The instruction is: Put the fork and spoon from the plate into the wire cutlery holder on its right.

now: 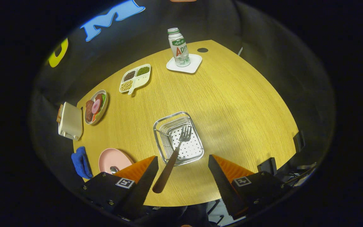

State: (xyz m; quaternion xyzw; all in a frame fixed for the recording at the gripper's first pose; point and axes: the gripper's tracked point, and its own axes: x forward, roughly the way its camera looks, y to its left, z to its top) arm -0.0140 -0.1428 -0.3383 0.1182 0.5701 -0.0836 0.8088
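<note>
Table: wide wooden top, everything in play sits on it, with a dark round hole near its far edge
Gripper: high above the near side of the table, fingers spread wide apart and clamping nothing right now
Wire cutlery holder: just ahead of the fingers, a rectangular wire basket with a perforated metal floor, standing to the right of the plate
Toaster: pale box on the far left edge of the table, a slice of something brown poking out beside it
Pink plate: left of the holder, close beside the left finger, partly hidden behind it
Food plate: next to the toaster, loaded with brown patties and a pink slice
Divided dish: white, beyond the food plate, compartments of dark, green and yellow beans
Bottle: upright at the far side, standing on a white square coaster
Blue cloth: bunched at the table's left edge, just left of the pink plate
Fork: tines inside the holder over the perforated floor, brown handle sloping back out over the rim into the gap between the fingers; neither finger touches it
Spoon: on the pink plate, only its shiny bowl peeking out by the left finger
</note>
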